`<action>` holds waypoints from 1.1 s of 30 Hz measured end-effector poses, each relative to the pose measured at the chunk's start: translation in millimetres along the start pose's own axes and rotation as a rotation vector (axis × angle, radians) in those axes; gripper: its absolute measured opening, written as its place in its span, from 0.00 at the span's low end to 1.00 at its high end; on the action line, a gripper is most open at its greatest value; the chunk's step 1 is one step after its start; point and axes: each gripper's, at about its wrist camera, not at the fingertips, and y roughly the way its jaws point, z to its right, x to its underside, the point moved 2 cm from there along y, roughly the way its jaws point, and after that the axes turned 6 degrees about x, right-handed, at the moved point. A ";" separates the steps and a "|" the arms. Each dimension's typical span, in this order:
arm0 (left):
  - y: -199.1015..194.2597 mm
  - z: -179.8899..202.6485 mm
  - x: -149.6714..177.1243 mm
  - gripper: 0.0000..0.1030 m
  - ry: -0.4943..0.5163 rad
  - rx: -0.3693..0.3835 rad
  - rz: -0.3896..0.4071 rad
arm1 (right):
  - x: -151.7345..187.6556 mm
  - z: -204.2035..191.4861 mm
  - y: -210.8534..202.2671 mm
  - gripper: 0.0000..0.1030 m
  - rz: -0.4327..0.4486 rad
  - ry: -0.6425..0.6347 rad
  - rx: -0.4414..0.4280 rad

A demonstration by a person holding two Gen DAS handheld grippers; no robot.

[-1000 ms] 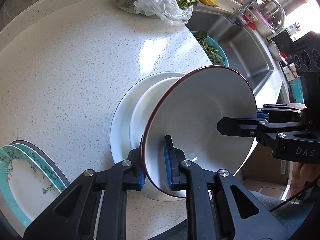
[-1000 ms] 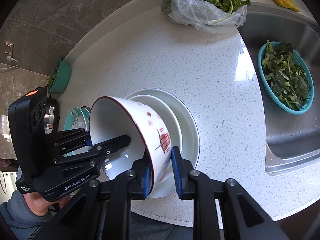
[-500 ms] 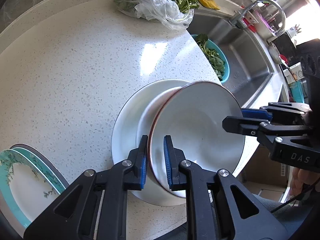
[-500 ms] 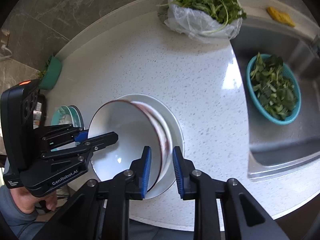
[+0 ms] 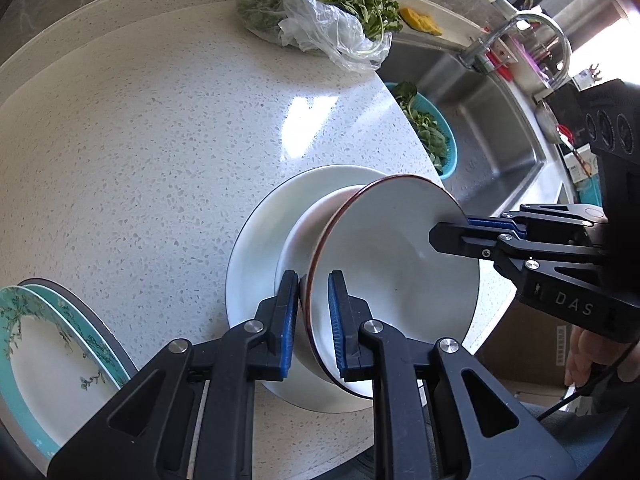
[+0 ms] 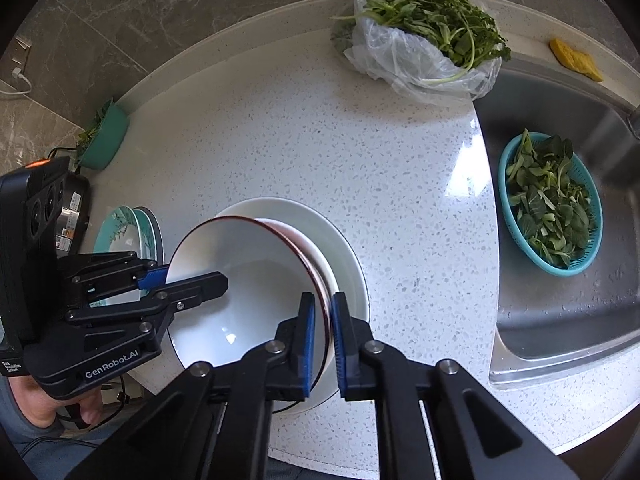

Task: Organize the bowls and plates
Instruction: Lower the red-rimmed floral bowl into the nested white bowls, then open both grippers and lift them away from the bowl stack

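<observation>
A white bowl with a dark red rim (image 5: 396,256) (image 6: 240,280) rests inside a smaller white dish, which sits on a large white plate (image 5: 256,248) (image 6: 344,248) near the counter's front edge. My left gripper (image 5: 313,316) is shut on the bowl's near rim; it also shows in the right wrist view (image 6: 192,278). My right gripper (image 6: 323,328) is shut on the opposite rim; it also shows in the left wrist view (image 5: 456,232). Two teal-patterned plates (image 5: 44,356) (image 6: 128,232) lie stacked to the left.
A bag of leafy greens (image 5: 332,20) (image 6: 428,40) lies at the back of the white speckled counter (image 5: 160,140). A steel sink (image 6: 568,280) on the right holds a teal basket of greens (image 6: 552,204). A teal tub (image 6: 104,140) stands at the far left.
Both grippers have lowered the bowl from a steep tilt down into the white dish on the plate. It now sits lower and nearly level, still held at both rims.
</observation>
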 end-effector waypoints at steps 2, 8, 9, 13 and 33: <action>-2.4 -0.9 1.6 0.15 -0.010 0.000 0.011 | -1.3 1.7 1.1 0.10 0.009 0.001 -0.008; -11.7 1.1 7.1 0.35 -0.029 0.027 0.054 | -5.8 2.3 4.4 0.11 0.025 -0.012 -0.021; -12.6 2.3 6.3 0.44 -0.028 0.036 0.060 | -6.1 2.1 4.9 0.11 0.027 -0.015 -0.026; -22.1 8.3 7.7 0.62 -0.016 0.015 0.110 | -8.9 -1.0 6.1 0.12 0.025 -0.035 -0.032; -58.0 -6.5 38.5 0.69 -0.174 -0.134 0.251 | -19.9 18.9 -22.6 0.71 0.088 -0.093 -0.126</action>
